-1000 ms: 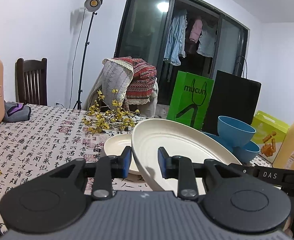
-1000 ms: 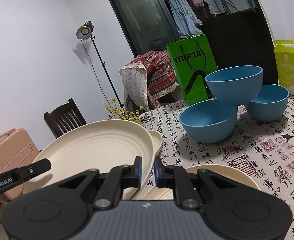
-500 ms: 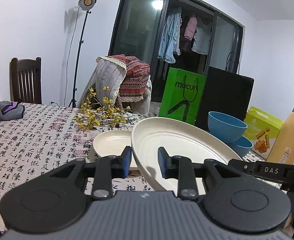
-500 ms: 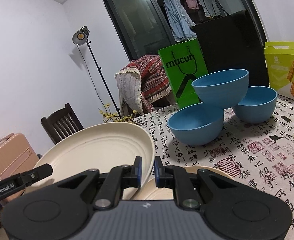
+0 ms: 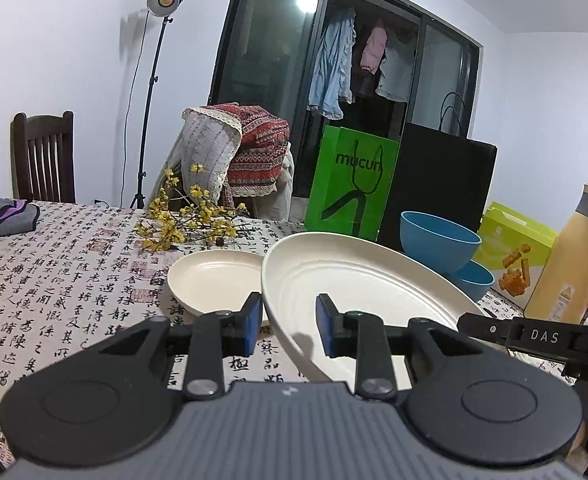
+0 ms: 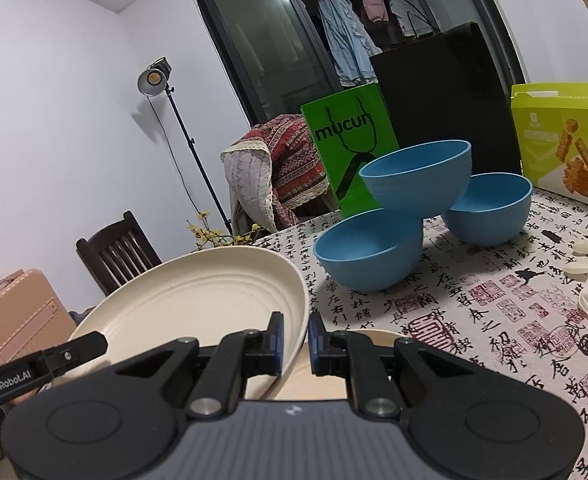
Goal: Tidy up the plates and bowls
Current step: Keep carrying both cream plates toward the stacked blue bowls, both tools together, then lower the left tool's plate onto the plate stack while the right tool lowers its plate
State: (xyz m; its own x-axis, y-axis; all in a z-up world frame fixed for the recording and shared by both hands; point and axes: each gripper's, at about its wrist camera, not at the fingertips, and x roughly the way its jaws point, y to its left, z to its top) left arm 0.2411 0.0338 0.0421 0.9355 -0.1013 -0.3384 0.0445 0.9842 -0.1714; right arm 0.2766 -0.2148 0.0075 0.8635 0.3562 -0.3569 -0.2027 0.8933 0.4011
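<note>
Large cream plate (image 5: 358, 280) hangs tilted above the desk (image 5: 53, 264), its rim between both jaws: left gripper (image 5: 287, 322) and right gripper (image 6: 295, 340) each clenched on it

Each gripper is showing the same build: a ribbed dark grey housing flanked by two matte black round discs, with black linkage arms pinned by silver screws. The left gripper (image 5: 288, 325) is carrying blue pads on its fingers (white "DAS" lettering at 3 o'clock). The right gripper (image 6: 295, 340) is matching it, "GenRobot.AI" printed at 9 o'clock.
</note>
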